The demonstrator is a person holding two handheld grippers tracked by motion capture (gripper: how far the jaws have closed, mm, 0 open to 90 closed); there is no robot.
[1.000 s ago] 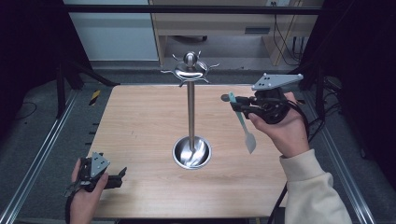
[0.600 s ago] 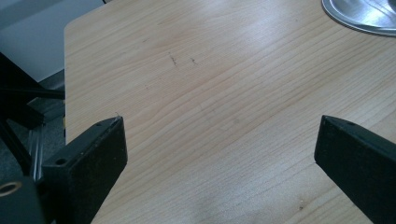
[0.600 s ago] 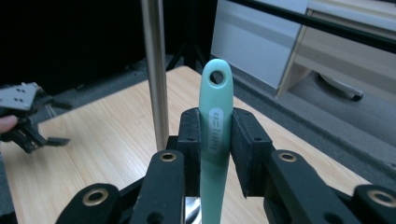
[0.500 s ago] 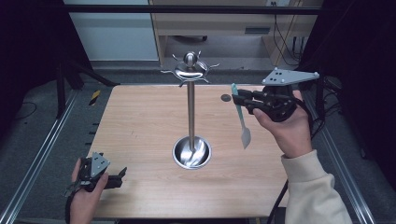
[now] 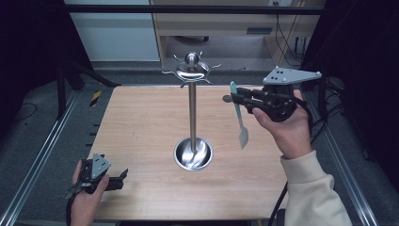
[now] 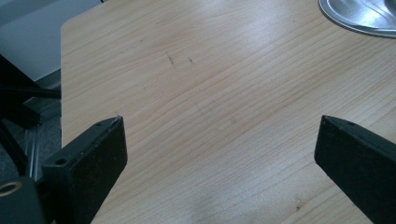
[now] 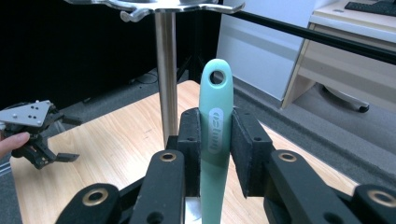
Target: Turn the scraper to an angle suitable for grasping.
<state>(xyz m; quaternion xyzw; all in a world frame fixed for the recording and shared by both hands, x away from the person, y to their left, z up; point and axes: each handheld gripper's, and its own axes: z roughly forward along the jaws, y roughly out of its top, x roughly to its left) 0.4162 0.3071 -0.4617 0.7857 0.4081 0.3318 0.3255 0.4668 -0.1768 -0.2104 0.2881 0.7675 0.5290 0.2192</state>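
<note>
A steel utensil stand (image 5: 192, 113) rises from a round base (image 5: 193, 154) at the table's middle, with a ring of hooks (image 5: 192, 71) on top. My right gripper (image 5: 234, 99) is held in the air right of the pole, just below hook height, shut on the teal handle of a spatula (image 5: 239, 117) whose pale blade hangs down. In the right gripper view the handle (image 7: 215, 88), with a hole at its tip, stands upright between the pads (image 7: 189, 135), with the pole (image 7: 166, 70) just behind. My left gripper (image 5: 121, 178) rests open at the table's front left corner, nothing between its jaws (image 6: 222, 122).
The wooden table (image 5: 141, 122) has bare room left of the stand. A metal rail (image 5: 42, 155) runs along its left side and another along the right. A desk (image 5: 211, 33) stands behind the table. Cables trail at the right.
My right gripper has carried the spatula left and slightly up, closer to the stand's hooks. The left gripper has stayed put.
</note>
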